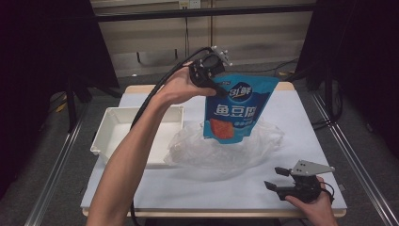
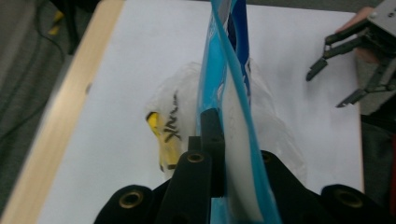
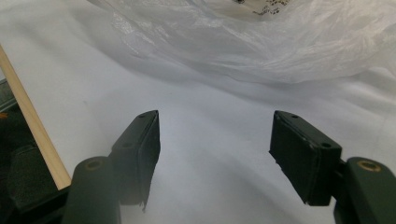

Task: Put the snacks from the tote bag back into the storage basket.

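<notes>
A blue snack pouch with white lettering and an orange picture hangs in the air above a crumpled clear plastic bag. My left gripper is shut on the pouch's upper left corner, held high over the table. In the left gripper view the pouch shows edge-on between the black jaws, with the plastic bag below and something yellow inside it. My right gripper rests near the table's front right corner, open and empty. Its jaws stand wide apart over the white tabletop, facing the bag.
A white rectangular tray lies at the left of the table, partly behind the raised forearm. The white tabletop has wooden edges. Dark curtains and metal rails flank both sides.
</notes>
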### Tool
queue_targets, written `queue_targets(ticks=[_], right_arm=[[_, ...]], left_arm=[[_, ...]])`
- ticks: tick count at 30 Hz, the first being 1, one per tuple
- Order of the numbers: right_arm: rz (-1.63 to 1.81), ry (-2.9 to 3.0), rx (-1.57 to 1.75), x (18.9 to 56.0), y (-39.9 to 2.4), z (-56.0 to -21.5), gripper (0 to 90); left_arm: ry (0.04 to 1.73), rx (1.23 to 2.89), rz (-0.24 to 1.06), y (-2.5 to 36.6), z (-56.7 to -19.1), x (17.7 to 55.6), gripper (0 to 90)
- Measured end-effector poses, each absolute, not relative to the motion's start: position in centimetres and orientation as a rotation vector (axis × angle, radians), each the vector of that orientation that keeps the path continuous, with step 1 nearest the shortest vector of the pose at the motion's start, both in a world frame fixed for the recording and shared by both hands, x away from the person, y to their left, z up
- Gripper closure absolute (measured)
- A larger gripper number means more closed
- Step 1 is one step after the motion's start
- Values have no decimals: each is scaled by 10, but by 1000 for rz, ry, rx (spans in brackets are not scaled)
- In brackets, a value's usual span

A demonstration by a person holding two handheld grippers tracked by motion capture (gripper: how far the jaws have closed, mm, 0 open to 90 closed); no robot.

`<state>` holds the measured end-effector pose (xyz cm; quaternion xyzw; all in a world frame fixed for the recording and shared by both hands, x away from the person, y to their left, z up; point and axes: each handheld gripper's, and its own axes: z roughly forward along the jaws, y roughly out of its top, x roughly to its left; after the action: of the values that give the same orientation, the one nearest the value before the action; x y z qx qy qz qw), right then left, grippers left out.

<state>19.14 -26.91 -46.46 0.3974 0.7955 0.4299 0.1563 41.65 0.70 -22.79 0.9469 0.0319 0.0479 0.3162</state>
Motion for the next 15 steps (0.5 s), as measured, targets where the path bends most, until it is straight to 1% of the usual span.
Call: queue_targets(ticks=[1, 5, 7, 11, 15], right_arm=[[1231, 2276, 1137, 191, -269, -465, 329], [1230, 2275, 1131, 191, -268, -464, 328], [1230, 2276, 1129, 191, -268, -464, 327], [1222, 2280, 1124, 192, -268, -465, 328], [1225, 2282, 1117, 192, -267, -464, 328]], left_arm=[[81, 2487, 108, 8, -227, 415, 900], [97, 2469, 123, 12, -220, 416, 900], [79, 2480, 107, 15, -217, 414, 900], [99, 2476, 135, 19, -212, 413, 900], [97, 2465, 121, 28, -206, 414, 900]])
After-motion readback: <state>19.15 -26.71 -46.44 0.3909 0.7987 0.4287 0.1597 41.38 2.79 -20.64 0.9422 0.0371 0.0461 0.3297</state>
